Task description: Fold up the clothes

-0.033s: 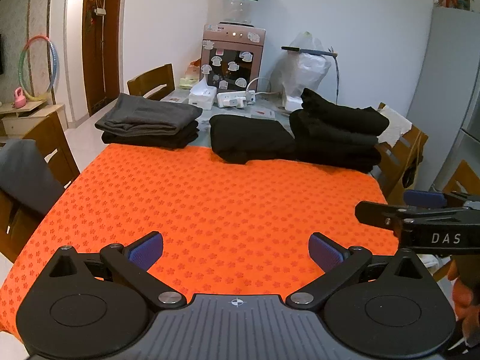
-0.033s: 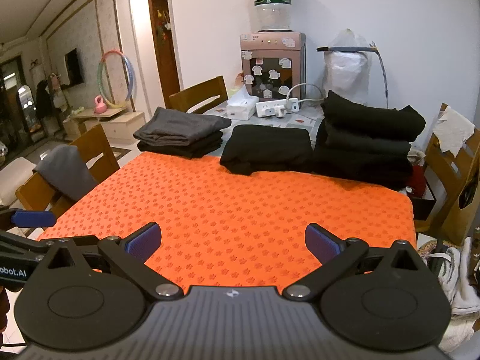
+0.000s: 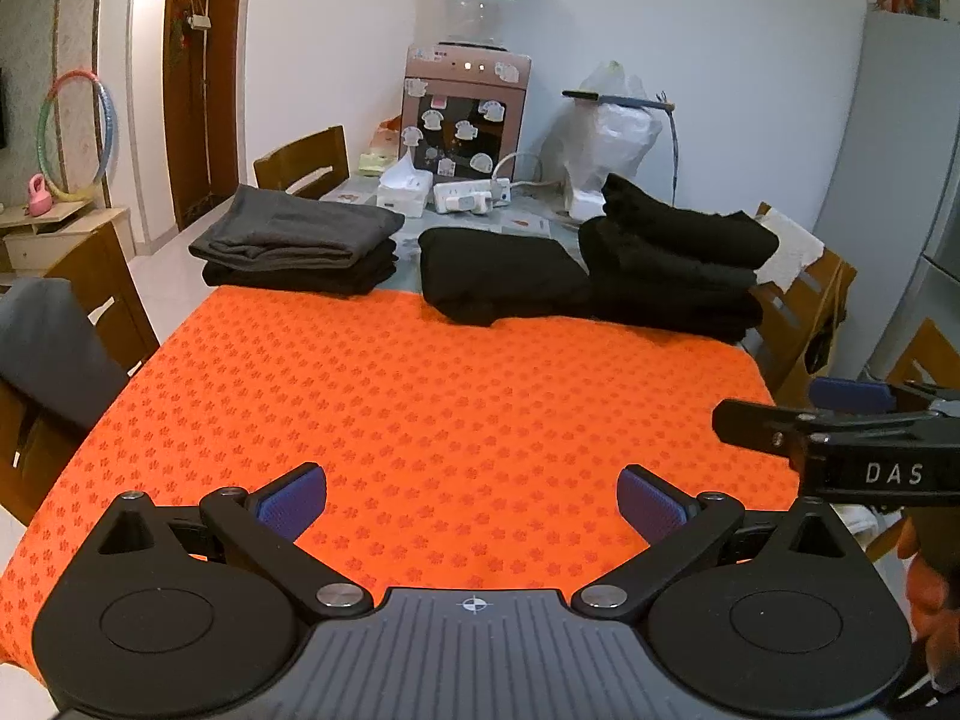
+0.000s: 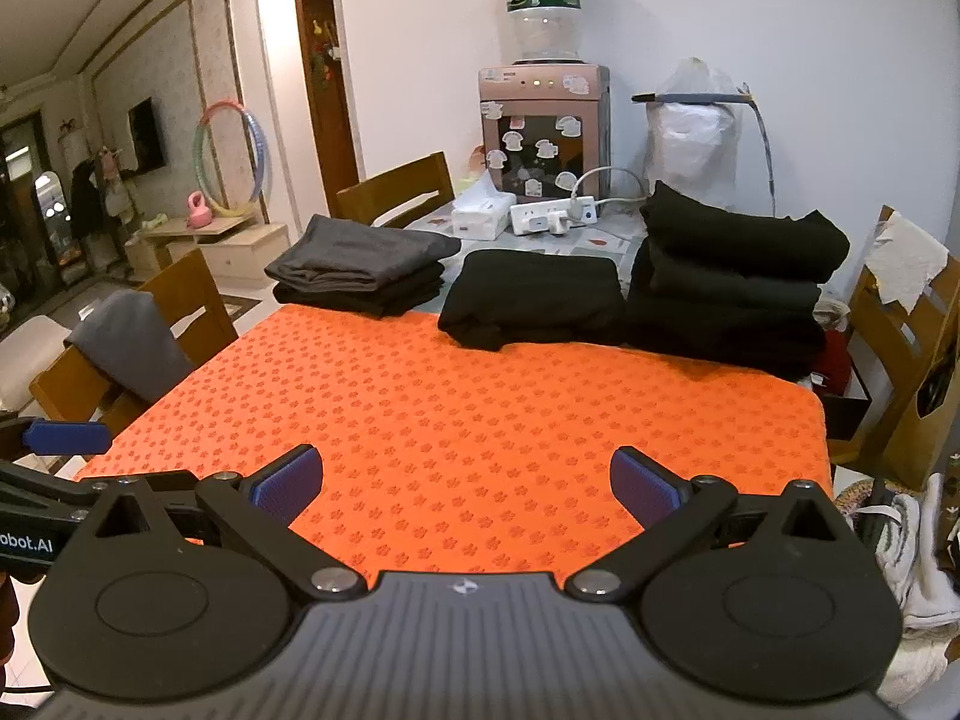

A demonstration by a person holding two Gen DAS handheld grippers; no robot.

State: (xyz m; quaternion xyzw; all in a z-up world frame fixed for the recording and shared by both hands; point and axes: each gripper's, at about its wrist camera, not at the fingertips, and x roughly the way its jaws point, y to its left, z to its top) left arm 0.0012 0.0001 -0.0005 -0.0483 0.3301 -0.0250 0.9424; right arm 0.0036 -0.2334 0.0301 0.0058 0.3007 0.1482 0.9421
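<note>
Folded clothes line the far edge of the orange mat (image 3: 456, 408) (image 4: 468, 396). A grey-over-black stack (image 3: 300, 240) (image 4: 360, 267) lies at the left. A single black folded piece (image 3: 498, 276) (image 4: 534, 294) sits in the middle. A taller black stack (image 3: 678, 264) (image 4: 732, 276) stands at the right. My left gripper (image 3: 472, 507) hovers open over the mat's near edge, holding nothing. My right gripper (image 4: 467, 489) is open beside it, also with nothing between its blue pads. The two grippers are side by side. The right gripper shows at the left wrist view's right edge and the left gripper at the right wrist view's left edge.
Another grey garment (image 3: 48, 348) (image 4: 129, 342) hangs over a wooden chair at the left. Behind the stacks are a tissue box (image 3: 405, 189), a power strip (image 3: 471, 195), a water dispenser (image 3: 465, 102) and a white bag (image 3: 606, 138). More chairs stand at the right (image 3: 798, 306).
</note>
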